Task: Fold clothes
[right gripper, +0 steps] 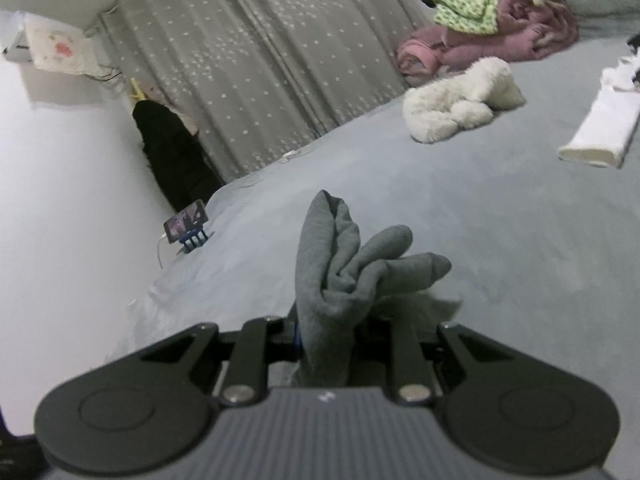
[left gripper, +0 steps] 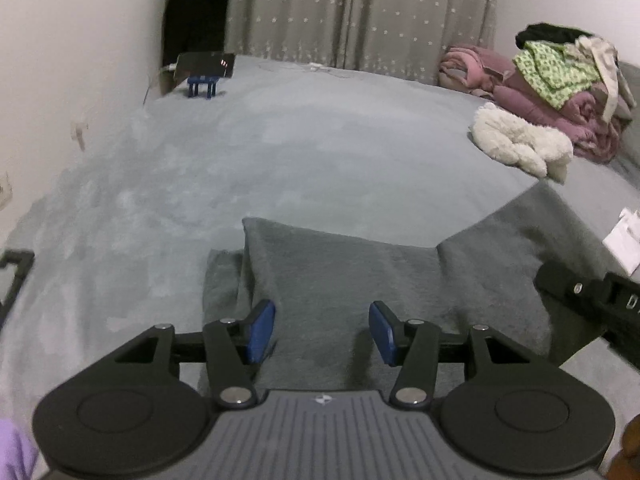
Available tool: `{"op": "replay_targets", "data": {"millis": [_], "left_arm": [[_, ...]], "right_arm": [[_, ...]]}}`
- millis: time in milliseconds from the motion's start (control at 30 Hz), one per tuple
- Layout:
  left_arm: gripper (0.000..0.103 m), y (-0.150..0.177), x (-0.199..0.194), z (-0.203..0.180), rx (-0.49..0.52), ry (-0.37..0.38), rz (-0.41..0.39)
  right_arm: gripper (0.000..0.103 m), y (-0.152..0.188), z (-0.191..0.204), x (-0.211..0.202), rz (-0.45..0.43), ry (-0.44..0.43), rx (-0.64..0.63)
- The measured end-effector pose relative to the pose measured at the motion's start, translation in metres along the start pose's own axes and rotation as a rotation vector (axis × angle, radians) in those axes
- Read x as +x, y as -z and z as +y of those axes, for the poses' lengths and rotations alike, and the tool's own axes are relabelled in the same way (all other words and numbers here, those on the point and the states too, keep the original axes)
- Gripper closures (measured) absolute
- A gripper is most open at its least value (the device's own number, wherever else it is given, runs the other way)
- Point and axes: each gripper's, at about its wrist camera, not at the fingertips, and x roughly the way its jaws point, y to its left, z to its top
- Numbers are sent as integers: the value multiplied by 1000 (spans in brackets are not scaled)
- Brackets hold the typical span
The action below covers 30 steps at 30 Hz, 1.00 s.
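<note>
Folding grey garment [left gripper: 360,276] on bed [left gripper: 280,152]: we are pinching bunched corner in right gripper [right gripper: 326,336], clenched, lifting it to carry over; left gripper [left gripper: 322,330] is hovering spread, gripping nothing, over flat part to steady it.

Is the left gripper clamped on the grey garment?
No, the left gripper is open, its blue pads spread apart above the grey garment.
</note>
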Motion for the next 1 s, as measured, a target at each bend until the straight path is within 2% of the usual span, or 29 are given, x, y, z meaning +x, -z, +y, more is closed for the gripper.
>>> {"op": "replay_targets", "data": {"millis": [233, 400, 467, 600, 667, 700, 767, 833, 900, 933, 1000], "left_arm": [[52, 11, 4, -26, 158, -72, -25], [52, 9, 0, -23, 161, -83, -34], [52, 10, -1, -24, 170, -88, -42], [52, 14, 0, -27, 189, -84, -37], [52, 15, 2, -26, 190, -83, -30], [52, 15, 3, -25, 183, -79, -26], [51, 15, 3, -23, 171, -73, -19], [51, 15, 3, -22, 172, -70, -17], [51, 15, 3, -22, 171, -66, -16], [51, 15, 3, -21, 171, -64, -16], [51, 15, 3, -21, 176, -64, -17]], "right_arm": [[84, -2, 10, -5, -6, -29, -36], [84, -6, 6, -5, -1, -36, -21], [84, -7, -2, -3, 14, -38, 33], [78, -9, -33, 6, 80, -33, 230], [69, -9, -51, 11, 116, -49, 337], [60, -11, -58, 13, 134, -59, 364], [57, -14, -71, 17, 169, -78, 416], [53, -19, -79, 22, 194, -73, 419], [46, -29, -86, 39, 297, -103, 383], [46, -33, -89, 49, 351, -128, 360], [46, -41, -97, 63, 392, -156, 327]]}}
